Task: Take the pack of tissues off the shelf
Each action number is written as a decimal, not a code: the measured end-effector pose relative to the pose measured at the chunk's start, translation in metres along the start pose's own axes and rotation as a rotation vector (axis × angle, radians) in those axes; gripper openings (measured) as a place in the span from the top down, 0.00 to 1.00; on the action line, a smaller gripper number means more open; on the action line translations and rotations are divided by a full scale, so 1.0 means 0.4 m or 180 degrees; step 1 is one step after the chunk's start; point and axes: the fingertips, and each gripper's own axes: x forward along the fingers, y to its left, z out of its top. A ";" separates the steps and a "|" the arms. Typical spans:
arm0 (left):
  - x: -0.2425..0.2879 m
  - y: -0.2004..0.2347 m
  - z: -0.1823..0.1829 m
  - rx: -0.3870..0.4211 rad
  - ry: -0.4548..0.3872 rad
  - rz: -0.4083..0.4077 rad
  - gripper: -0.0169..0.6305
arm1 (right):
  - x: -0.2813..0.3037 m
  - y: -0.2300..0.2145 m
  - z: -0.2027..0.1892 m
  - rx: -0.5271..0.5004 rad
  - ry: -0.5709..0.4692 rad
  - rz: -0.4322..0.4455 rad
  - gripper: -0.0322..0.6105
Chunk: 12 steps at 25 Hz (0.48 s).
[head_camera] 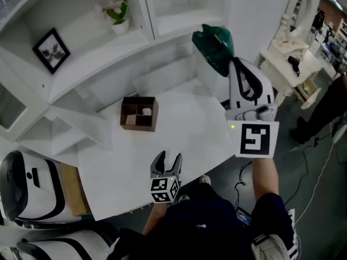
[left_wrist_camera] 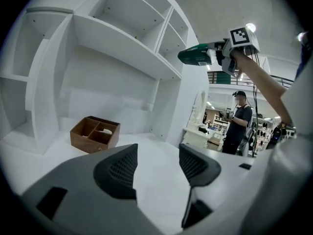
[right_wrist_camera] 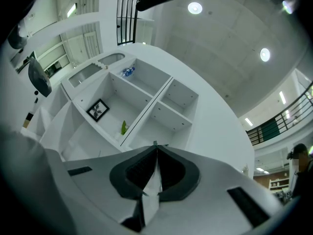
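Note:
The pack of tissues [head_camera: 213,49] is dark green and hangs in the air in front of the white shelf unit [head_camera: 162,23], clear of its boards. My right gripper [head_camera: 230,64] is shut on the pack's near edge. The left gripper view shows the same pack [left_wrist_camera: 194,56] held up high by the right gripper [left_wrist_camera: 215,54]. In the right gripper view the jaws of the right gripper [right_wrist_camera: 155,153] are pressed together, with only a thin green sliver showing at their tip. My left gripper [head_camera: 166,160] hovers low over the white table [head_camera: 184,129], open and empty [left_wrist_camera: 157,164].
A brown wooden compartment box [head_camera: 139,113] stands on the table near the shelf. A framed picture [head_camera: 51,50] and a small potted plant [head_camera: 118,12] sit on shelf boards. A white dressing table [head_camera: 293,58] stands at the right. A person [left_wrist_camera: 239,121] stands in the background.

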 end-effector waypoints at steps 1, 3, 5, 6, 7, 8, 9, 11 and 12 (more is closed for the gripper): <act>0.001 -0.003 0.001 0.0009 -0.0005 -0.0013 0.56 | -0.009 0.001 -0.008 0.0006 0.0013 -0.0005 0.93; 0.001 -0.007 0.001 0.0023 -0.0011 -0.0028 0.56 | -0.026 0.005 -0.026 0.0036 0.0053 -0.0025 0.93; 0.000 -0.007 0.001 0.0028 -0.0020 -0.0028 0.56 | -0.042 0.011 -0.048 0.0087 0.0117 -0.0036 0.93; -0.001 -0.006 0.002 0.0028 -0.0027 -0.0025 0.56 | -0.049 0.015 -0.059 0.0092 0.0148 -0.0029 0.93; -0.001 -0.005 0.003 0.0028 -0.0033 -0.0021 0.56 | -0.056 0.019 -0.069 0.0089 0.0178 -0.0018 0.93; -0.001 -0.004 0.005 0.0027 -0.0039 -0.0016 0.56 | -0.062 0.023 -0.078 0.0097 0.0206 -0.0012 0.93; 0.000 -0.003 0.007 0.0026 -0.0044 -0.0012 0.56 | -0.067 0.027 -0.087 0.0133 0.0230 -0.0016 0.93; 0.001 -0.001 0.012 0.0025 -0.0056 -0.0005 0.56 | -0.077 0.035 -0.105 0.0240 0.0282 -0.0026 0.93; 0.003 -0.001 0.014 0.0024 -0.0061 -0.0003 0.56 | -0.082 0.040 -0.115 0.0262 0.0310 -0.0015 0.93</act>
